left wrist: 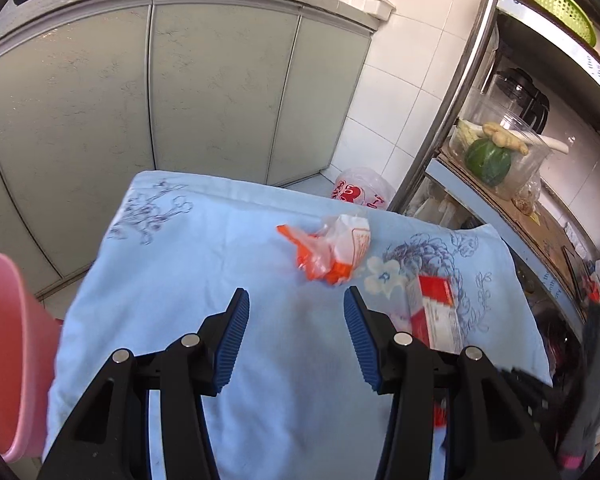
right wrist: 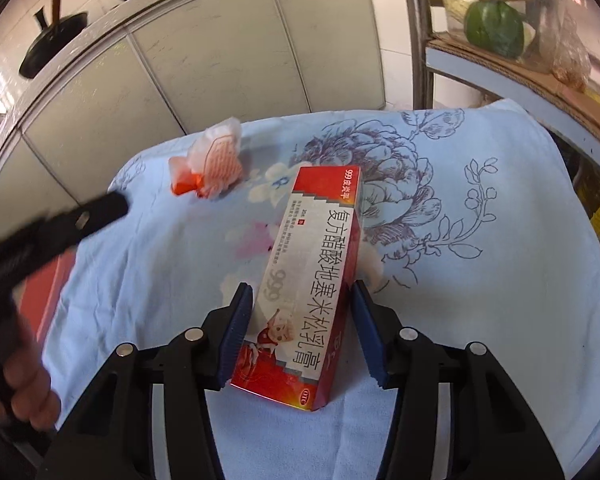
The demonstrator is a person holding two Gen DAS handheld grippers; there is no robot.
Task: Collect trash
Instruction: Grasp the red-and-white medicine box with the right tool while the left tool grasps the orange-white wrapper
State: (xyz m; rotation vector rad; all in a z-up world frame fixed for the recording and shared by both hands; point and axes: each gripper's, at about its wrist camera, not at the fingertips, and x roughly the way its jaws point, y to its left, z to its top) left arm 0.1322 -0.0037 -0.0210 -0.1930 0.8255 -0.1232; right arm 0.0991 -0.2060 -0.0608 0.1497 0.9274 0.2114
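Observation:
A crumpled orange and white wrapper [left wrist: 332, 252] lies on the light blue flowered cloth [left wrist: 204, 248], just beyond my open, empty left gripper [left wrist: 296, 300]. It also shows in the right wrist view [right wrist: 210, 168] at the far left. A red and white medicine box [right wrist: 312, 280] lies lengthwise on the cloth [right wrist: 500, 280]. My right gripper [right wrist: 302, 292] is open with one finger on each side of the box's near half, not closed on it. The box shows at the right in the left wrist view [left wrist: 436, 312].
A pink bucket [left wrist: 8, 352] stands at the left beside the table. Grey cabinet doors [left wrist: 180, 88] stand behind. A metal shelf rack [left wrist: 512, 184] with a green squash [left wrist: 488, 160] and jars is at the right. A plastic bag [left wrist: 362, 190] lies on the floor.

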